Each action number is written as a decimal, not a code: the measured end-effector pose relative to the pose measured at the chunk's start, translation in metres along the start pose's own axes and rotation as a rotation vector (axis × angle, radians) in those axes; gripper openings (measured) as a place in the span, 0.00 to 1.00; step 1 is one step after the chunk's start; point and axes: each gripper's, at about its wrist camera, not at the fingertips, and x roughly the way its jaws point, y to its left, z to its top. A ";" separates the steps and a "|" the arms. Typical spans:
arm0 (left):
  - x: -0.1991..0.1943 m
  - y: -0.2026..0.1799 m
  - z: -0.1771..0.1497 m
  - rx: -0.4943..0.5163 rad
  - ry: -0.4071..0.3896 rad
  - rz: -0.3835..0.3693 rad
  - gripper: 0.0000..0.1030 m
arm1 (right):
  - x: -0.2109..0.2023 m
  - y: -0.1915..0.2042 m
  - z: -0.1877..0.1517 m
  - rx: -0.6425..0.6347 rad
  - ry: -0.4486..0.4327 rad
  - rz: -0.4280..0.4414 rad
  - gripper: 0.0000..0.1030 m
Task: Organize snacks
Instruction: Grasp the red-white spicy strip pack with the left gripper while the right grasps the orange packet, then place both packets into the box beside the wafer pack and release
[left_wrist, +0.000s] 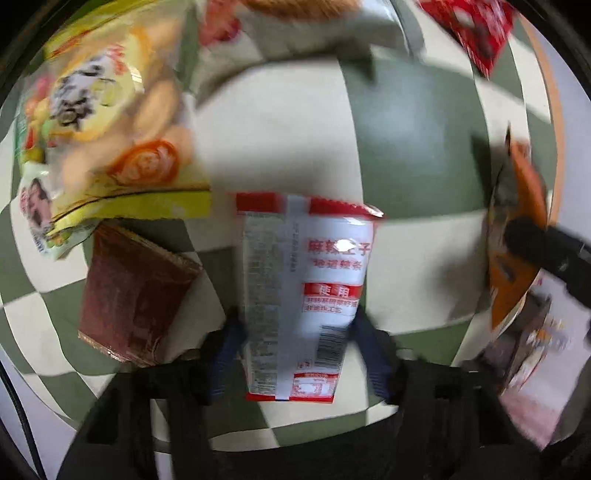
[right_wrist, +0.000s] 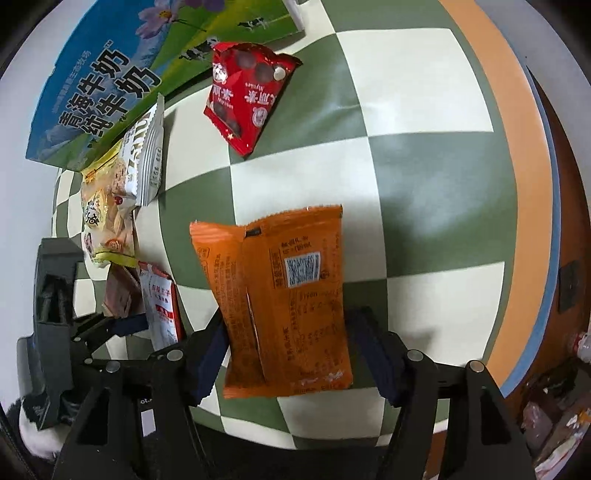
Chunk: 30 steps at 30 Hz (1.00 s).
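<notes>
My left gripper (left_wrist: 295, 328) is shut on a white and red snack packet (left_wrist: 303, 288), held above the green and white checkered tablecloth (left_wrist: 413, 155). My right gripper (right_wrist: 286, 325) is shut on an orange snack packet (right_wrist: 280, 295), held above the same cloth (right_wrist: 424, 177). In the right wrist view the left gripper (right_wrist: 144, 325) shows at lower left with its white and red packet (right_wrist: 162, 306). In the left wrist view the orange packet (left_wrist: 517, 236) shows at the right edge.
A yellow biscuit bag (left_wrist: 110, 136), a brown packet (left_wrist: 133, 295) and a red chocolate bag (left_wrist: 476, 33) lie on the cloth. In the right wrist view, a milk carton box (right_wrist: 110, 81), a white packet (right_wrist: 147, 155) and the red bag (right_wrist: 243, 96) lie further off. The orange table rim (right_wrist: 517, 184) curves right.
</notes>
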 end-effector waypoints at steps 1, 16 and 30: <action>-0.003 0.003 0.001 -0.043 -0.012 -0.019 0.48 | -0.001 -0.002 0.002 0.005 -0.010 0.006 0.68; -0.022 0.015 0.022 -0.169 -0.082 -0.040 0.44 | 0.011 0.010 0.001 -0.025 -0.045 -0.046 0.58; -0.161 -0.014 0.002 -0.075 -0.291 -0.137 0.43 | -0.066 0.047 -0.002 -0.053 -0.146 0.112 0.55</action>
